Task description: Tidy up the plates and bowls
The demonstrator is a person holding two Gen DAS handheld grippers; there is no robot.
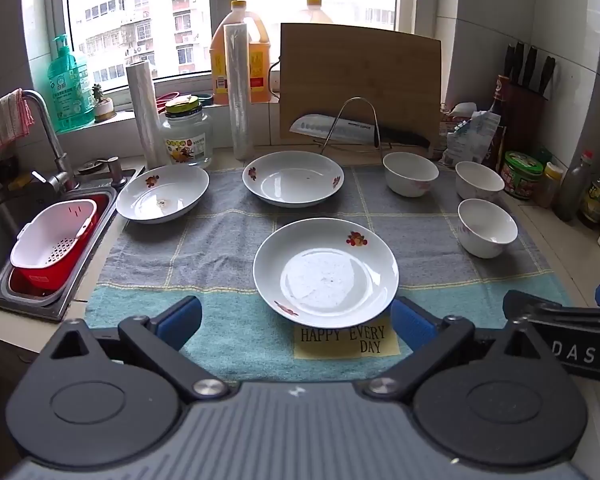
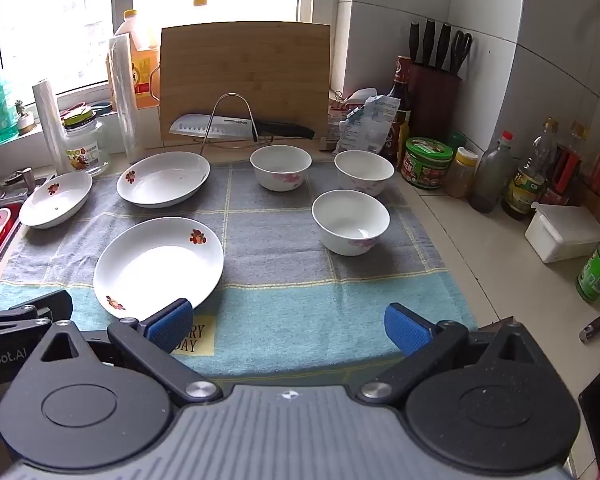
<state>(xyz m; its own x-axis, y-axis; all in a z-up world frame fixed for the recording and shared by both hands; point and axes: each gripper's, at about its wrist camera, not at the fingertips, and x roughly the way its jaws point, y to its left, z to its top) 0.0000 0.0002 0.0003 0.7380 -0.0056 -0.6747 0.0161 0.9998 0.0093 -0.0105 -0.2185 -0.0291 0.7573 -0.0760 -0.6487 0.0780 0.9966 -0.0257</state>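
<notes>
While both grippers hang spread and empty, near plate and three bowls lie apart.

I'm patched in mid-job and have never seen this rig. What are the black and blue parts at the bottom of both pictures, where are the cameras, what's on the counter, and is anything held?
There is no robot arm here: a person holds one two-finger tool in each hand, and each carries a wide-angle camera looking forward along its fingers. The left tool fills the bottom of the left wrist view, the right tool that of the right wrist view. The blue parts are the finger pads. Both tools are open and hold nothing. On the checked cloth lie three plates and three bowls, all separate: the near plate sits just ahead of the left tool, and the near bowl lies ahead of the right tool. Behind stand a cutting board and a knife.
</notes>
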